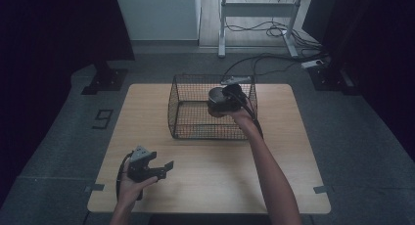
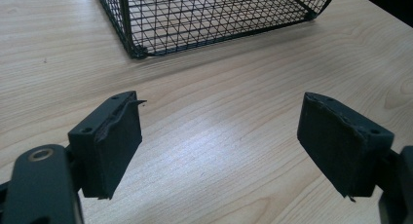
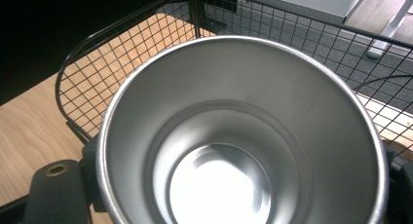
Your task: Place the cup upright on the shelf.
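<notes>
A steel cup point(image 3: 238, 136) with an empty, shiny inside sits between the jaws of my right gripper point(image 1: 226, 101), which is shut on it. In the high view the cup point(image 1: 216, 94) hangs over the right part of the black wire basket point(image 1: 188, 107), at about rim height. My left gripper point(image 1: 164, 168) rests low over the near left of the table, held in a hand. Its two black pads point(image 2: 117, 146) stand wide apart with bare wood between them, so it is open. The basket's near corner point(image 2: 139, 51) lies ahead of the left gripper.
The wooden table point(image 1: 210, 186) has free room in front of and beside the basket. A cable trails from the right gripper past the basket's right wall. Behind the table are a desk frame point(image 1: 257, 19) and loose cables on grey floor.
</notes>
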Available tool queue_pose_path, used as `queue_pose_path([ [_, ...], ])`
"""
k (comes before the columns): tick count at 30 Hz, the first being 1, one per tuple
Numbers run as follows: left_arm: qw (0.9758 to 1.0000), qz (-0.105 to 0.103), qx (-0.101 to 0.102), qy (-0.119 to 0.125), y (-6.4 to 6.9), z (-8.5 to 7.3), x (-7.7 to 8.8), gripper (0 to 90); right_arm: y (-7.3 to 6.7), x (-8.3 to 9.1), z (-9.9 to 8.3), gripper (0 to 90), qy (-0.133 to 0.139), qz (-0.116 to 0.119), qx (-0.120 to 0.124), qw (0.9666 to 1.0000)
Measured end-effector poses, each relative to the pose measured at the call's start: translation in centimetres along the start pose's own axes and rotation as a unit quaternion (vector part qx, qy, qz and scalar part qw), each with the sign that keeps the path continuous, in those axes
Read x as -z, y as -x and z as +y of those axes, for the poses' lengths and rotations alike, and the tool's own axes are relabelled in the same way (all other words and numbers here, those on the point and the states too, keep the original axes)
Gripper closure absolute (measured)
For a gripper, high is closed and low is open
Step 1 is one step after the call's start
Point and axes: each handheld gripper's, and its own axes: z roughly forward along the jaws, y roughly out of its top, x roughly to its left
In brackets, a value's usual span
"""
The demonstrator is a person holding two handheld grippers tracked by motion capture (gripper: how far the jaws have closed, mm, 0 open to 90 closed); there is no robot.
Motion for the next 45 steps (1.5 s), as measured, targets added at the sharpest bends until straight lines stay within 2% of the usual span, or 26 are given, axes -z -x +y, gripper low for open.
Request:
queue_pose_path([
  [10, 1.0000, -0.001, 0.002, 0.001, -0.2, 0.0, 0.1, 16.8, 0.9, -1.2, 0.6, 18.2, -0.007, -0.003, -0.003, 1.0000],
  [12, 0.9998, -0.017, 0.009, 0.009, -0.2, 0.1, 0.3, 16.8, 1.0, -1.3, 0.7, 18.2, -0.007, -0.003, -0.004, 1.0000],
  [14, 0.9999, -0.010, 0.005, 0.009, -0.1, 0.2, 0.5, 16.8, 1.3, -1.5, 0.8, 18.3, -0.007, -0.005, -0.004, 1.0000],
  [16, 0.9998, -0.013, 0.006, 0.010, -0.2, 0.2, 0.5, 16.8, 1.6, -1.7, 0.9, 18.2, -0.007, -0.004, -0.005, 1.0000],
  [25, 0.9998, -0.004, 0.011, 0.014, -0.4, 0.1, 0.5, 16.8, 2.0, -2.7, 1.5, 18.2, -0.011, -0.006, -0.008, 0.9999],
  [35, 0.9999, -0.010, 0.007, 0.009, -0.3, 0.0, 0.4, 16.8, 2.8, -4.2, 1.6, 18.2, -0.017, -0.009, -0.017, 0.9997],
  [45, 0.9998, -0.011, 0.011, 0.013, -0.5, 0.0, 0.5, 16.8, 2.9, -6.2, 1.5, 18.2, -0.035, -0.012, -0.010, 0.9993],
])
